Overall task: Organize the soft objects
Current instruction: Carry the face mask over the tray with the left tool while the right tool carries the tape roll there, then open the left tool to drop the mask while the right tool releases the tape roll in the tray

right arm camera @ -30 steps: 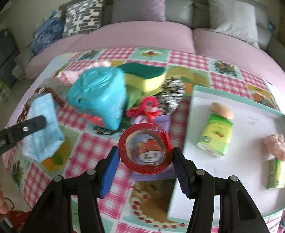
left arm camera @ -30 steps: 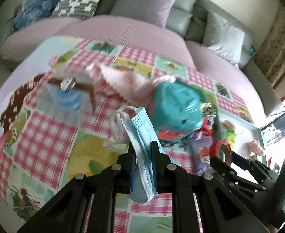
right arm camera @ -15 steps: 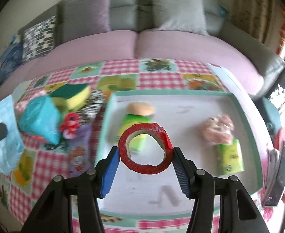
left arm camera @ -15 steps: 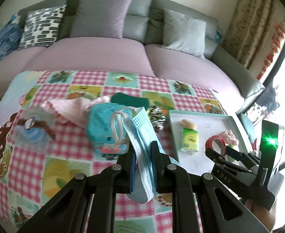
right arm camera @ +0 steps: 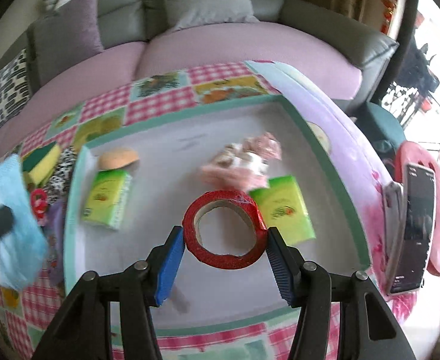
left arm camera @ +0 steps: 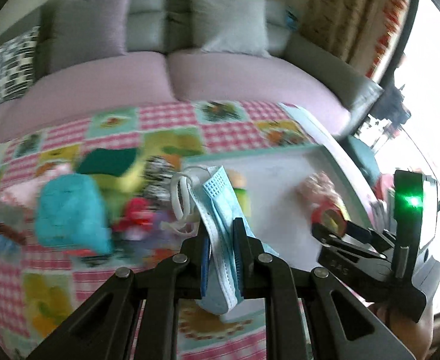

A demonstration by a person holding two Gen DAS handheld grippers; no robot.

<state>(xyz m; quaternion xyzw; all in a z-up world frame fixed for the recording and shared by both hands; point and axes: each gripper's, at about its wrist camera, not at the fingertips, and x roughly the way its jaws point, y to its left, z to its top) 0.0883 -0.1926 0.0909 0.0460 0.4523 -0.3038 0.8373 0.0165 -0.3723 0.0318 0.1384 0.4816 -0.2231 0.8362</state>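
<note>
A table under a pink checked cloth (right arm camera: 157, 105) is seen before a sofa. A folded blue face mask (left arm camera: 220, 210) is clamped in the left gripper (left arm camera: 221, 241); a red tape roll (right arm camera: 224, 229) is pinched by the right gripper (right arm camera: 224, 255) above the tray (right arm camera: 333, 180). Ahead of the right fingers (right arm camera: 172, 255), tissue packs flank a pink plush. Compared with a second ago, both grippers have swung from the clutter to the tray.

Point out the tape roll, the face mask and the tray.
tape roll (right arm camera: 224, 228): right wrist view, red outer band.
face mask (left arm camera: 220, 198): left wrist view, blue pleated front.
tray (right arm camera: 318, 147): right wrist view, teal right rim.
</note>
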